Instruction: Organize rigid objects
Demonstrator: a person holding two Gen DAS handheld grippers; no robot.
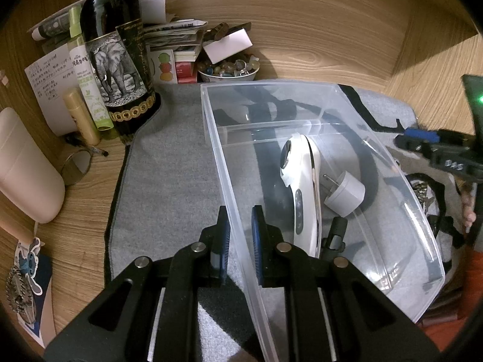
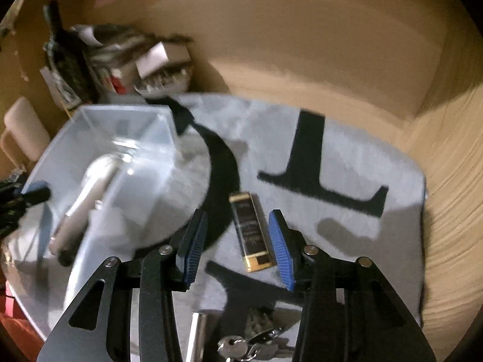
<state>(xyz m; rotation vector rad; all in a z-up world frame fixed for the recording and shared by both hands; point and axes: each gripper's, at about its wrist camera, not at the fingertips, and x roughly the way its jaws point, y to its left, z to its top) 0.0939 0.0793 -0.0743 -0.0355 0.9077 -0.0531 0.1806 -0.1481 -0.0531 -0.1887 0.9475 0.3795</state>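
A clear plastic bin (image 1: 302,102) stands on a grey mat (image 1: 169,163). In it lie a white handheld device (image 1: 302,187) and a grey plug adapter (image 1: 344,194). My left gripper (image 1: 241,241) is shut on the bin's left wall, one pad on each side. My right gripper (image 2: 235,247) is open, its pads on either side of a black and gold box (image 2: 252,232) that lies on the mat. The bin also shows in the right wrist view (image 2: 99,120), blurred. The right gripper shows at the right edge of the left wrist view (image 1: 422,141).
A dark bottle with an elephant label (image 1: 117,60), spray bottles (image 1: 87,84), papers and a bowl of stones (image 1: 229,71) crowd the back left. A cream container (image 1: 24,166) lies at left. Keys (image 2: 250,347) lie below my right gripper. Wooden walls enclose the back.
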